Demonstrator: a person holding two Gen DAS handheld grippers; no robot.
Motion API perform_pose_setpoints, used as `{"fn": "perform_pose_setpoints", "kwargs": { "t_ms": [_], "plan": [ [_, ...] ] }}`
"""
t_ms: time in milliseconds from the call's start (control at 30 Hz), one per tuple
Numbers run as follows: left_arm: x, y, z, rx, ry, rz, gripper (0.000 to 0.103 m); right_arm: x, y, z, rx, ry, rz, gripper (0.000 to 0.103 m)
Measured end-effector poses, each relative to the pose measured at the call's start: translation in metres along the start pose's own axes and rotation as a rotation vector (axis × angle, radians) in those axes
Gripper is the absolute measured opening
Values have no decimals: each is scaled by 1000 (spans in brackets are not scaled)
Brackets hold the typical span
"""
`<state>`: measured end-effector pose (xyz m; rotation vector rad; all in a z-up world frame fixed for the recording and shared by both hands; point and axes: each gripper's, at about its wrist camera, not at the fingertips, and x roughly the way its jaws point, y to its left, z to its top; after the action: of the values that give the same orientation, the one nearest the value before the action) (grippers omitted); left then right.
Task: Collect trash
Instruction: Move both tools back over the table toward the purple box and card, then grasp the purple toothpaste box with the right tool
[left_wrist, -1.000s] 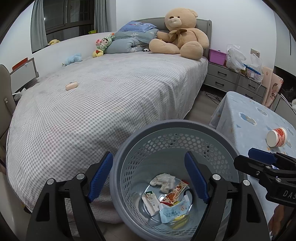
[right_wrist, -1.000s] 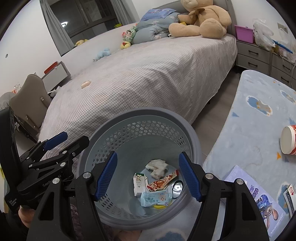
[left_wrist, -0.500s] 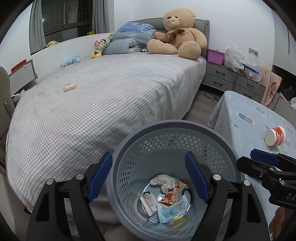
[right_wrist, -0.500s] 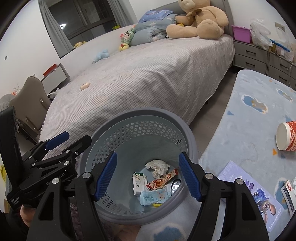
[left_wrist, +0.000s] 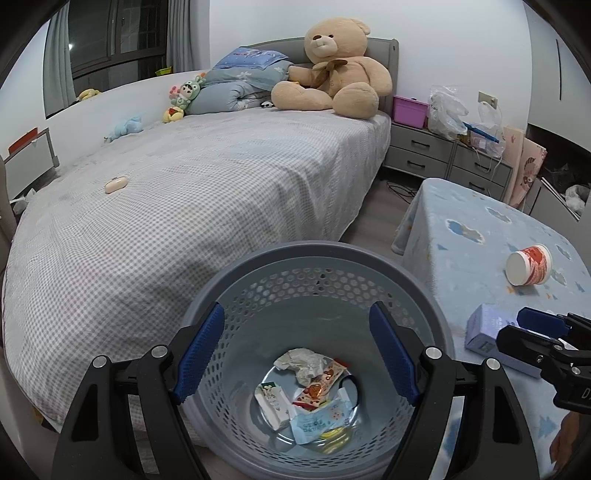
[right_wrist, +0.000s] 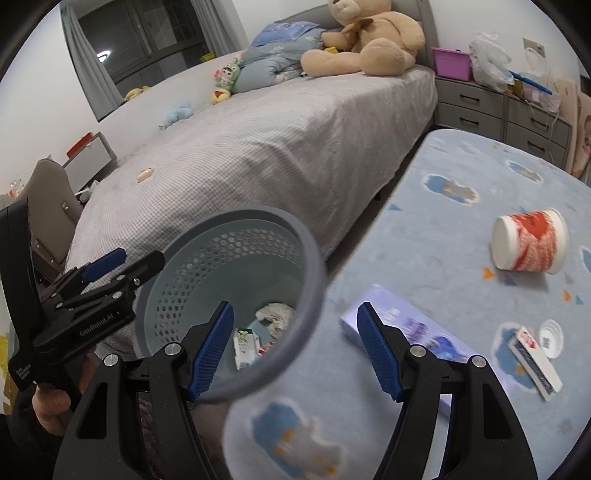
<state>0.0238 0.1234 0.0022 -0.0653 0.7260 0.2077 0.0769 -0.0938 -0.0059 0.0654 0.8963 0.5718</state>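
A grey perforated basket (left_wrist: 417, 295) stands on the floor between the bed and a low table. It holds a crumpled tissue (left_wrist: 301, 363), a small carton (left_wrist: 273, 404) and snack wrappers (left_wrist: 319, 386). My left gripper (left_wrist: 295, 310) hovers open above the basket, nothing between its pads. My right gripper (right_wrist: 295, 306) is open and empty over the basket rim (right_wrist: 314, 266) and the table's edge. On the table lie a purple box (right_wrist: 417, 328), a tipped red-and-white paper cup (right_wrist: 528, 245), a small packet (right_wrist: 535, 347) and a white lid (right_wrist: 552, 338).
The table wears a light blue cloth (right_wrist: 461, 229). A bed (left_wrist: 192, 192) with a checked cover, a big teddy bear (left_wrist: 332, 77) and small toys fills the left. Grey drawers (left_wrist: 443, 155) stand behind the table. A chair (right_wrist: 48, 192) is at the far left.
My right gripper has swung right, from over the basket's middle to its rim and the table, which brings the box, packet and lid into sight. The left gripper drifted slightly; both stay open.
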Motion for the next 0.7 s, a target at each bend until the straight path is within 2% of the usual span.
{"fn": "perform_pose_setpoints", "kwargs": {
  "t_ms": [333,700],
  "plan": [
    [-4,-36,-1,40,-10,-52,77,-27,-60,-19,11,51,-123,68],
    [3,-63,-1,66,-2,-66,77,-14,-66,-21,-119,90,-103,75]
  ]
}}
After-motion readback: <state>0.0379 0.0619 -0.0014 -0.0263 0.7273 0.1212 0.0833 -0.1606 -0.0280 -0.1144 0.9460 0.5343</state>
